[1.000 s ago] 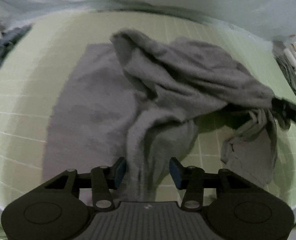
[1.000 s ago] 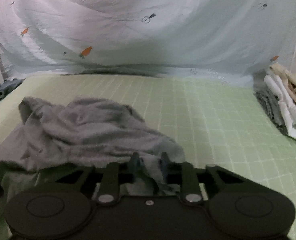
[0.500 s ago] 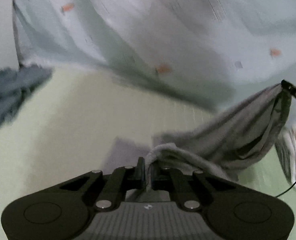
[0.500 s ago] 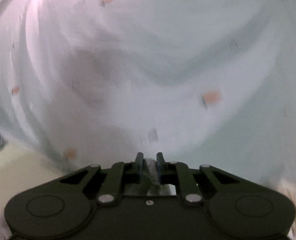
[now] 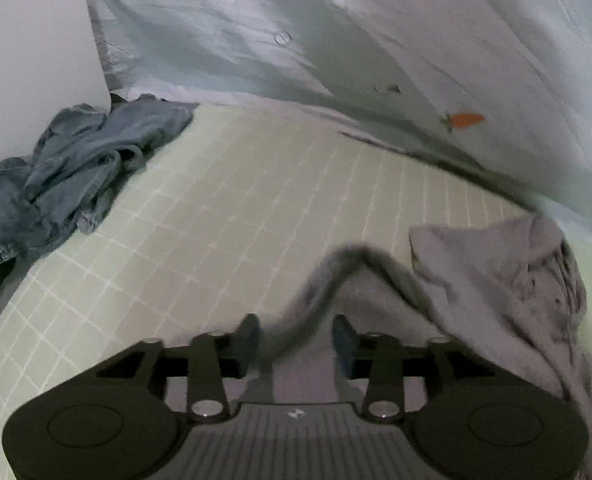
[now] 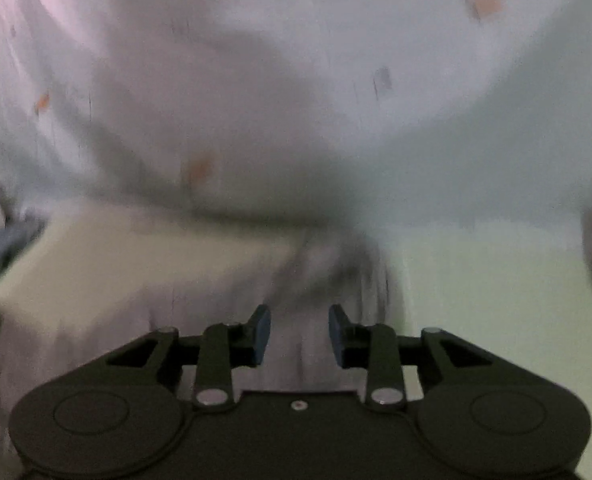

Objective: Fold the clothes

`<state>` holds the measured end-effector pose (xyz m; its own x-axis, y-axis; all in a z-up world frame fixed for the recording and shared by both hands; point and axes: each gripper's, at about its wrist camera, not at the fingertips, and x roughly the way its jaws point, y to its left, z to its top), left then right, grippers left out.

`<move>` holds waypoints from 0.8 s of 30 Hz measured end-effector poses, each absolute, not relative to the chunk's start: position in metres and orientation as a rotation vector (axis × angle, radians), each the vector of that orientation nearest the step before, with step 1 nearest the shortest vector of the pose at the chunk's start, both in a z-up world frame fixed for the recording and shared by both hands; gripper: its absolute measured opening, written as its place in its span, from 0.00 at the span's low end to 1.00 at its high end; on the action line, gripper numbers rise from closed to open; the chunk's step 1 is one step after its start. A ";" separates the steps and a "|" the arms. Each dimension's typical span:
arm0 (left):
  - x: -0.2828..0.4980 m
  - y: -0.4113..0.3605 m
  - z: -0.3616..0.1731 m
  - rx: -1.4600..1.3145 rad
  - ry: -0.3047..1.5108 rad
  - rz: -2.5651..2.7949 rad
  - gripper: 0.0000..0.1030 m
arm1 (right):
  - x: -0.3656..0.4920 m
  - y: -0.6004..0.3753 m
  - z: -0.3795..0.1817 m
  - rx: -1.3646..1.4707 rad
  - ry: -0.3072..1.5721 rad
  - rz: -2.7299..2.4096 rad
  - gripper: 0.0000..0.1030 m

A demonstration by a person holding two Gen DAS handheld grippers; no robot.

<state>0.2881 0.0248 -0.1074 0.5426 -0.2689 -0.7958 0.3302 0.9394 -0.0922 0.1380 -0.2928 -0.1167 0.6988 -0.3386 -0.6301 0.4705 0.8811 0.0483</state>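
Observation:
A grey garment (image 5: 504,280) lies rumpled on the pale green checked mat (image 5: 235,220), at the right of the left wrist view. A fold of it rises between the fingers of my left gripper (image 5: 296,340), whose jaws stand apart and do not pinch it. My right gripper (image 6: 299,334) is open too. The right wrist view is blurred; grey cloth (image 6: 328,280) lies under and ahead of its fingers.
A crumpled blue denim garment (image 5: 67,168) lies at the mat's far left edge. A pale sheet with carrot prints (image 5: 376,40) hangs behind the mat. A white wall (image 5: 27,60) stands at the left.
Half a second ago both grippers were shut on the grey garment and held it up. Now both are open and the garment has dropped onto the mat.

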 end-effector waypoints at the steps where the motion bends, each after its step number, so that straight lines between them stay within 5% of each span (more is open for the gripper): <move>1: 0.286 0.026 -0.108 0.067 0.941 -0.366 0.52 | 0.122 -0.286 -0.126 0.242 0.693 -0.453 0.35; 11: 0.230 -0.008 -0.099 0.114 0.908 -0.486 0.74 | 0.036 -0.238 -0.148 0.314 0.747 -0.426 0.54; 19: 0.164 -0.010 -0.095 0.132 0.878 -0.539 0.76 | -0.005 -0.235 -0.163 0.331 0.803 -0.401 0.56; 21: 0.150 -0.004 -0.098 0.131 0.888 -0.533 0.76 | -0.012 -0.235 -0.171 0.342 0.832 -0.383 0.52; 24: 0.134 0.010 -0.103 0.130 0.911 -0.518 0.76 | -0.018 -0.238 -0.180 0.419 0.849 -0.374 0.28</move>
<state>0.1335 0.0096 -0.1026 0.5005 -0.3731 -0.7812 0.4807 0.8703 -0.1077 -0.0183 -0.2380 -0.1804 0.6055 -0.1499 -0.7816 0.4762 0.8551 0.2049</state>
